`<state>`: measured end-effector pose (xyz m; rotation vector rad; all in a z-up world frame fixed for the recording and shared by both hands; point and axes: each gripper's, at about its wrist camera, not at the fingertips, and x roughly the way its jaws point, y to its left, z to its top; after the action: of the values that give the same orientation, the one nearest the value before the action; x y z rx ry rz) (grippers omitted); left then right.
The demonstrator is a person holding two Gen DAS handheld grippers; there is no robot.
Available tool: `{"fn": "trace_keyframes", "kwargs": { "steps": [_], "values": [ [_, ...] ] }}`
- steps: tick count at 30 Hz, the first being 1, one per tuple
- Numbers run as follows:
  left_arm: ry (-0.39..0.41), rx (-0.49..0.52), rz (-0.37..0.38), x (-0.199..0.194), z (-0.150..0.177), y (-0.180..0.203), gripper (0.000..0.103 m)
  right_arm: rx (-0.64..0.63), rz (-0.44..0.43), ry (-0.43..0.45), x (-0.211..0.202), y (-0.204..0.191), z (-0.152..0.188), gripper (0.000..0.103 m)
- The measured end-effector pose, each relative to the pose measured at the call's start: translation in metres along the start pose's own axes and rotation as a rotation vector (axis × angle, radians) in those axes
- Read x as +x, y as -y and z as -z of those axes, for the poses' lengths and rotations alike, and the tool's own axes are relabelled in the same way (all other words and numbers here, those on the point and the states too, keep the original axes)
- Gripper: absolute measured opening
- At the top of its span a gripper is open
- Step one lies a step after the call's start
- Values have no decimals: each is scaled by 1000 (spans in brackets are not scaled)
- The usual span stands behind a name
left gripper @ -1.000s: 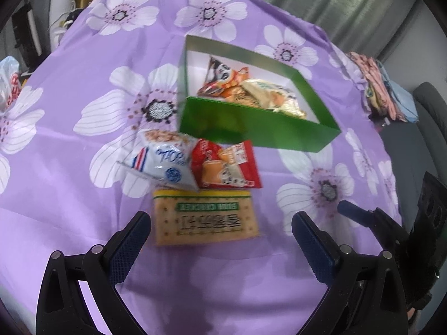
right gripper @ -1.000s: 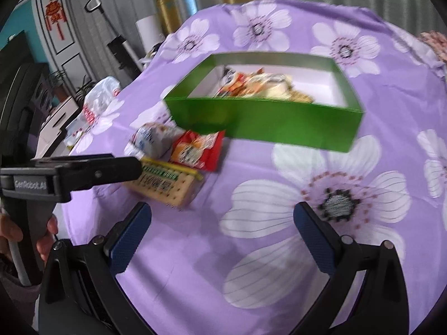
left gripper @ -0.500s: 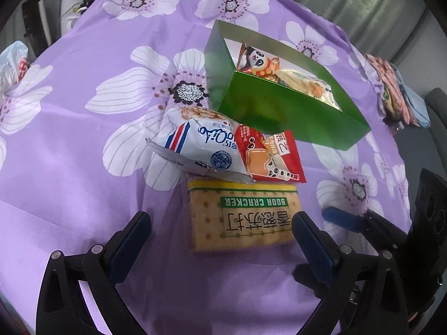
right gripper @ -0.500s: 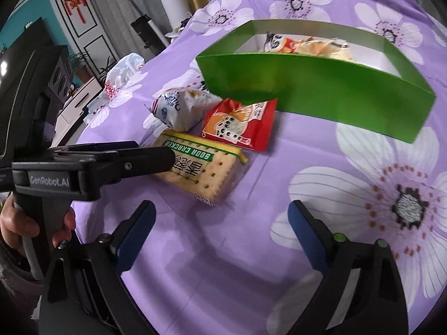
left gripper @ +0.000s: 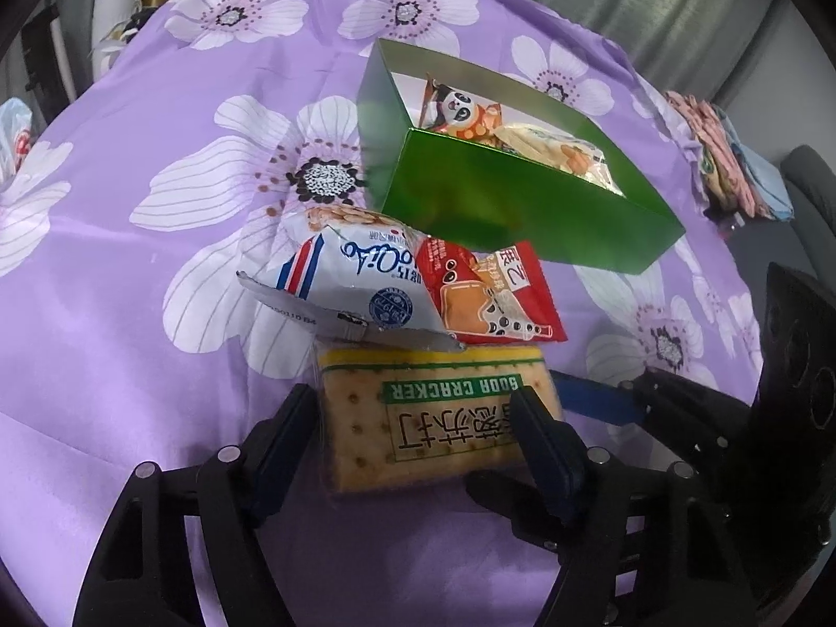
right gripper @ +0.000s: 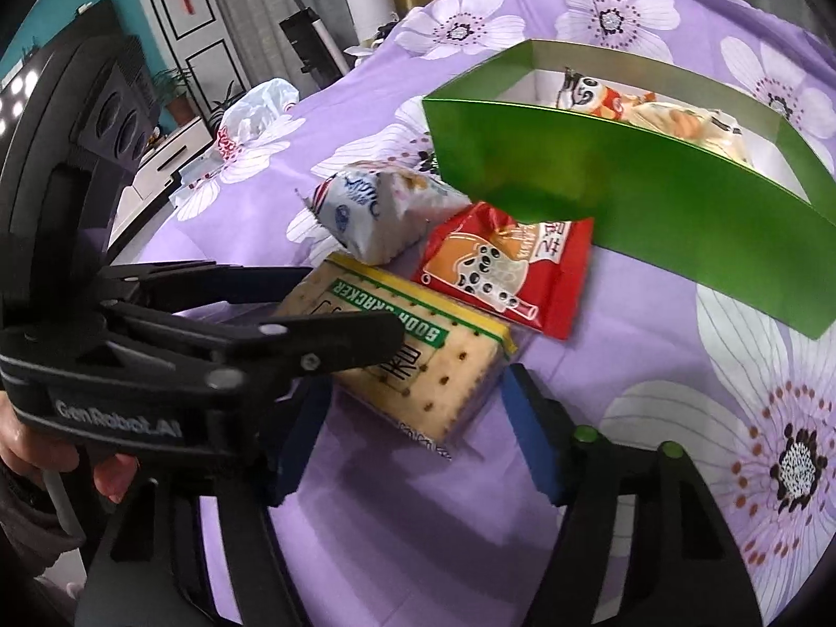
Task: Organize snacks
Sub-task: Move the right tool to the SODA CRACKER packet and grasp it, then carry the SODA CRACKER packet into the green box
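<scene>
A soda cracker pack (left gripper: 433, 418) lies on the purple flowered cloth. My left gripper (left gripper: 418, 428) has closed in on it, one finger on each short side; it also shows in the right wrist view (right gripper: 292, 324) across the pack (right gripper: 418, 366). My right gripper (right gripper: 413, 418) is narrowed around the pack's near corner, touching or nearly so. A white-blue snack bag (left gripper: 355, 277) and a red milk-tea packet (left gripper: 486, 292) lie just beyond the crackers. The green box (left gripper: 512, 204) behind them holds a panda packet (left gripper: 460, 115) and other snacks.
Folded cloths (left gripper: 726, 157) lie at the table's far right edge. A white plastic bag (right gripper: 251, 109) sits at the left edge. A dark chair (left gripper: 804, 177) stands beyond the right side. Furniture and a vacuum (right gripper: 308, 36) stand past the table.
Both grippers moved forward and down to the soda cracker pack. The left jaws closed from wide open onto its sides. The right jaws narrowed around its near corner.
</scene>
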<state>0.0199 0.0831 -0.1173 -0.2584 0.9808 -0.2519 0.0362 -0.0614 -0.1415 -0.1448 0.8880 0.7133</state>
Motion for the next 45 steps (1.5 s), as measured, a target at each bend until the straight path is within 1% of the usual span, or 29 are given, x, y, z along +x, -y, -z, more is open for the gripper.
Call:
{"fn": "trace_keyframes", "kwargs": {
  "steps": [5,12,17,24,28,34,45],
  "values": [
    [5,-14,5,-2,1,0,73,3,-6,6,-2,2,1,54],
    [1,-19,18,-13,7,4,73,7,-8,15,-9,-1,7,53],
    [14,6,28,-26,12,19,73,15,-3,23,-26,-4,15,52],
    [61,54,49,-42,6,45,73,27,25,88,-56,-3,19,52],
    [82,73,63,-46,-4,55,73,20,52,141,-74,-2,14,52],
    [116,107,74,-49,-23,69,73,23,81,196,-90,8,5,52],
    [168,134,98,-41,-71,80,73,16,131,271,-98,35,-32,52]
  ]
}}
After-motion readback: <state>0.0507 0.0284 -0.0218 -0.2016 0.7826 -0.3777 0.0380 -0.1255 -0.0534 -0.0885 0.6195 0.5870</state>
